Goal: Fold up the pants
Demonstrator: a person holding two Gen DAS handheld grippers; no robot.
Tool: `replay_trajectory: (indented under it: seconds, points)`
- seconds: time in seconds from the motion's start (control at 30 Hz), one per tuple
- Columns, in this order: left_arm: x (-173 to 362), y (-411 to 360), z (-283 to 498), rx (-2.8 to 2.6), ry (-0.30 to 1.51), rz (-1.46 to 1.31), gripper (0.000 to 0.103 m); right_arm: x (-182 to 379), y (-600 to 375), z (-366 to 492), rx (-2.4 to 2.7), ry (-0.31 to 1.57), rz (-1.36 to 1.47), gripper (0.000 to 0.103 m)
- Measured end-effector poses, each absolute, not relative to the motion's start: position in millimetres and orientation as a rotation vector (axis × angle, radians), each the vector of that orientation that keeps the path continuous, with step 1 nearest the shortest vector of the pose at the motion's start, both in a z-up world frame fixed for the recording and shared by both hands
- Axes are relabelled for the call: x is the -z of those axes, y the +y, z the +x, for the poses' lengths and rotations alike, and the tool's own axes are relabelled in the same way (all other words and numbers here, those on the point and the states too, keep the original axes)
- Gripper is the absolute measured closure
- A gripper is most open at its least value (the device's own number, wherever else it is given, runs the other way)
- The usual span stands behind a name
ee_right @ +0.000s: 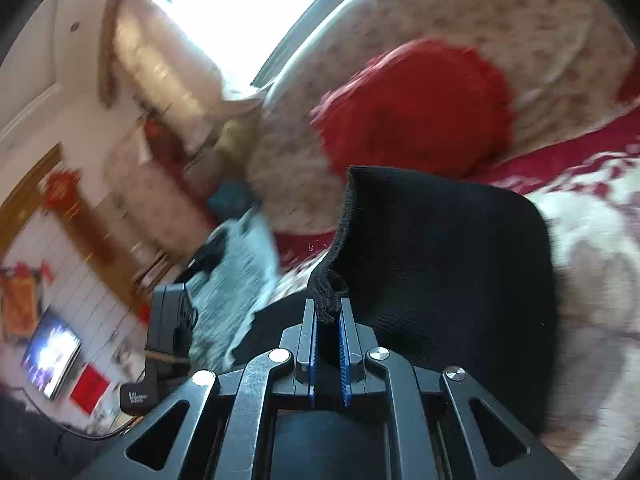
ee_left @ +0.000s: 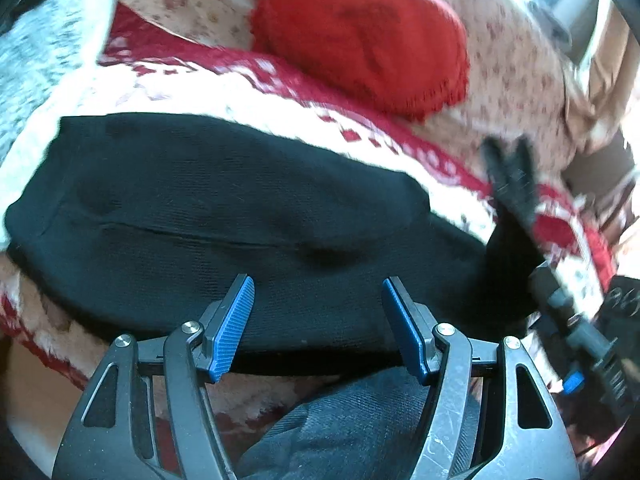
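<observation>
Listing from the near edge outward.

Item, nearest: left gripper [ee_left: 318, 322], jaws spread wide and holding nothing, blue pads hanging just over the near hem of the pants [ee_left: 240, 216]. A dark grey cloth [ee_left: 352, 424] lies below it, partly hidden by the frame.

Item: right gripper [ee_right: 328, 322], jaws clenched on a bunched corner of the pants' edge; the knit rim rises from the pads and the fabric drapes away to the right in the right wrist view. In the left wrist view this gripper appears blurred at the right end of the garment.

Item: pants, black ribbed knit, lying lengthwise across a red-and-white patterned blanket [ee_left: 280, 92], mostly flat, one shallow crease along the middle, right end lifted.

Item, beyond: round red cushion [ee_left: 360, 36] on a floral cover [ee_left: 516, 76], well apart from the pants. A grey-white speckled fabric [ee_left: 36, 60] lies at far left.

Item, farthest: room wall with a lit screen [ee_right: 52, 354] and red decorations, blurred.

Handling note, as a judgement: the fold looks to be at its start, one corner raised. To do it well, the left jaws should close on the matching near corner, so both ends rise level. Keep the edge taut between grippers, carry it over along the garment's length, and lay hem on hem without dragging the blanket. A single-corner pull risks a skewed, bunched fold.
</observation>
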State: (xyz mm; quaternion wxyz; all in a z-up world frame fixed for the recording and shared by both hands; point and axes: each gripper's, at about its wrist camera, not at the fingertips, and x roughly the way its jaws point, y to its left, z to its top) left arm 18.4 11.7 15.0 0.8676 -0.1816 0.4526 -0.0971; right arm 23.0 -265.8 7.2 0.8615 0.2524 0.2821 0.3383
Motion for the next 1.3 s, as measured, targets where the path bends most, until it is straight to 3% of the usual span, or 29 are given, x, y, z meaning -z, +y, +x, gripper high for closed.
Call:
replay_trajectory:
  seconds: [0.1,0.33,0.57,0.67,0.8,0.93,0.97,1.07,1.1,1.3]
  points:
    - [-21,23,8,0.173,0.881,-0.432,0.037,0,-244,35,-0.736,0.648,0.494,0.095]
    - [-13,21,17,0.191,0.924,-0.441,0.037,37,-218,60,-0.705,0.875,0.454,0.095]
    - [-17,20,19,0.215,0.933,-0.42,0.037,44,-228,60,-0.779,0.915,0.546,0.09]
    - [-30,15,20,0.262,0.889,-0.394,0.037,26,-243,41,-0.757,0.847,0.494,0.09]
    - [-71,-26,12,0.582,0.637,-0.133,0.036,-9,-298,0,-0.527,0.609,0.402,0.09]
    - [-72,-68,24,0.823,0.581,0.123,0.036,-7,-333,-14,-0.265,0.581,0.343,0.09]
    - [-65,-74,39,0.834,0.626,0.119,0.041,-3,-336,-13,-0.247,0.594,0.355,0.09]
    - [-41,-83,73,0.729,0.758,0.128,0.088,-2,-337,-10,-0.206,0.594,0.34,0.09]
    - [-35,-83,77,0.694,0.774,0.133,0.095,-3,-337,-11,-0.2,0.585,0.331,0.09]
    - [-6,-64,73,0.63,0.855,0.057,0.097,-4,-304,12,-0.244,0.548,0.177,0.09]
